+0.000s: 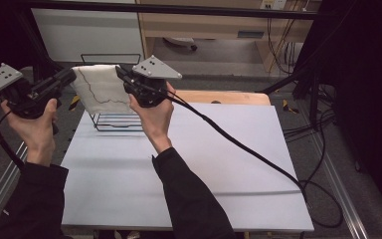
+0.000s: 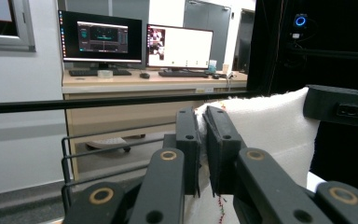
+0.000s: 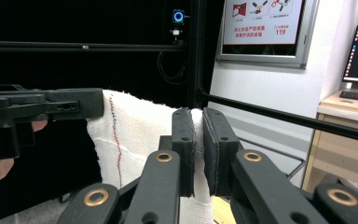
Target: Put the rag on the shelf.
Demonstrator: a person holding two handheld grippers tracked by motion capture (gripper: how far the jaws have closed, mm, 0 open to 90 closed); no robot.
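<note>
High view: left gripper point(image 1: 71, 77) and right gripper point(image 1: 120, 73) are both raised above the white rectangular table point(image 1: 189, 169), each with its jaws pinched on a top corner of the white woven cloth with a dark wavy stitched line point(image 1: 101, 88). The cloth is stretched between the two grippers and hangs down from them; its lower edge sits in front of the black wire rack point(image 1: 117, 121), which lies below and between the grippers at the table's far left. Whether the cloth touches the rack I can't tell. The right gripper's black cable point(image 1: 238, 144) trails away from it across the table to the right edge. Left gripper view: the left gripper point(image 2: 203, 144) has its jaws pressed together on the cloth point(image 2: 265, 130), fabric squeezed in the narrow gap between the pads. The rest of the cloth runs off to the right of the jaws toward the right gripper point(image 2: 340, 106), which clamps its far corner. Two lit computer monitors on a wooden desk point(image 2: 135, 44) stand well beyond the jaws. Right gripper view: the right gripper point(image 3: 198, 144) is clamped on the cloth point(image 3: 130, 140) too, with cloth bunched between the pads. The sheet spreads left of the jaws to the left gripper point(image 3: 86, 106), which nips the opposite corner, and a red-and-dark stitched line runs down the cloth just below that corner.
</note>
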